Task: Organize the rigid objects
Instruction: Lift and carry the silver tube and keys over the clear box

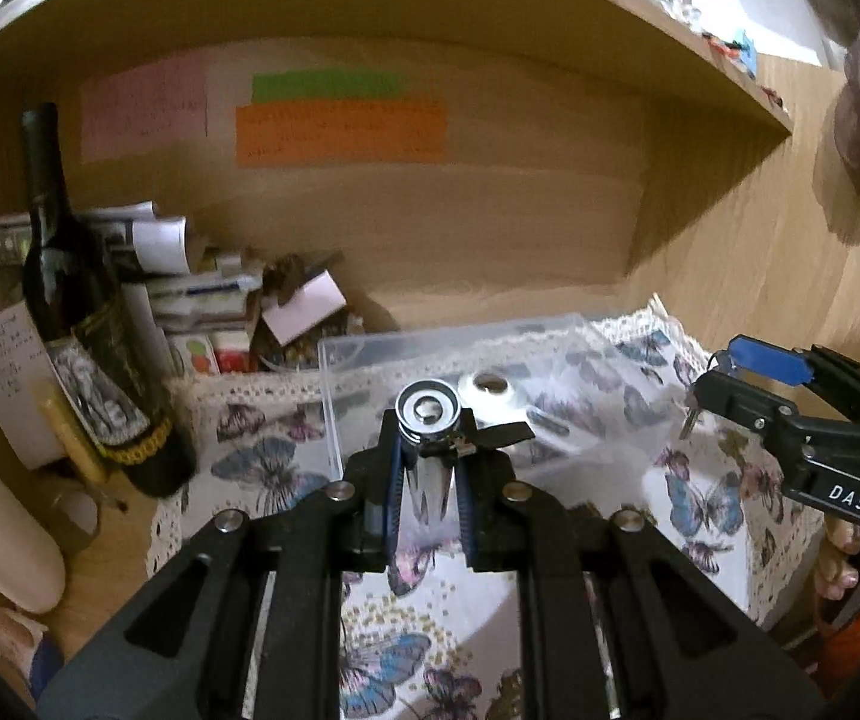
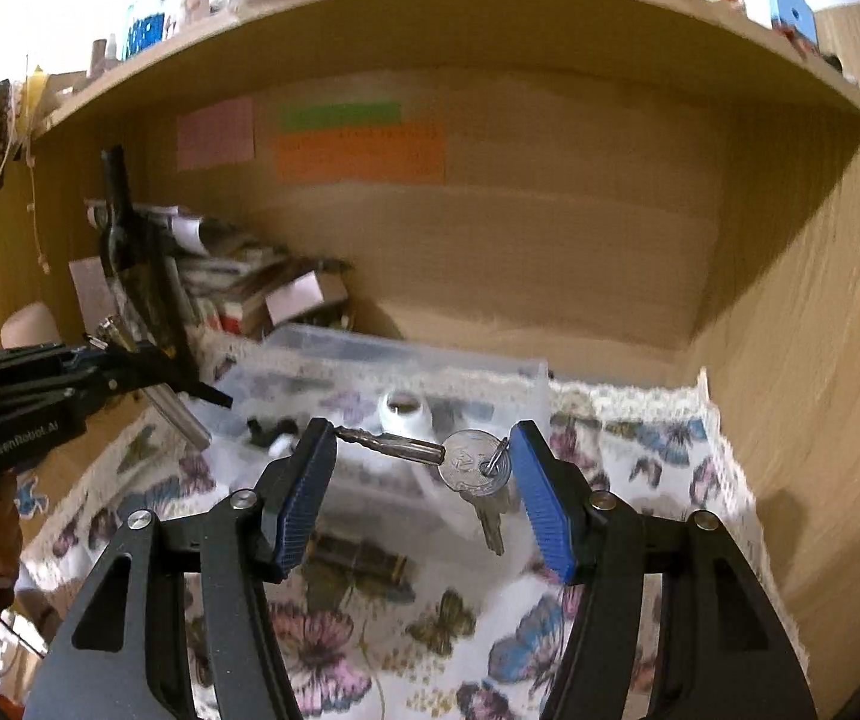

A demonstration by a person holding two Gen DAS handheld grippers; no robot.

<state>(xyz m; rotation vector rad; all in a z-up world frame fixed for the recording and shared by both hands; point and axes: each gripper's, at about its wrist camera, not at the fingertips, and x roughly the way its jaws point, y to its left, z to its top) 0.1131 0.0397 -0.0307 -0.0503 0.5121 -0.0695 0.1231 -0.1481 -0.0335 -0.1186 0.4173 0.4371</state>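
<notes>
My left gripper (image 1: 428,456) is shut on a shiny chrome metal fitting (image 1: 428,414) with a round ringed end, held above the near wall of a clear plastic box (image 1: 370,348). In the right wrist view the left gripper (image 2: 148,363) comes in from the left. My right gripper (image 2: 424,462) holds a set of keys (image 2: 475,468) on a ring; one key spans between the wide-apart blue pads (image 2: 541,510) and another hangs down. It shows in the left wrist view (image 1: 730,378) at the right, above the box's right side. A white round part (image 1: 493,390) lies in the box.
The box stands on a butterfly-print cloth (image 1: 706,492) with a lace edge, inside a wooden shelf bay. A dark wine bottle (image 1: 79,312) stands at the left, with stacked papers and small boxes (image 1: 214,294) behind it. Coloured sticky notes (image 1: 340,129) hang on the back wall.
</notes>
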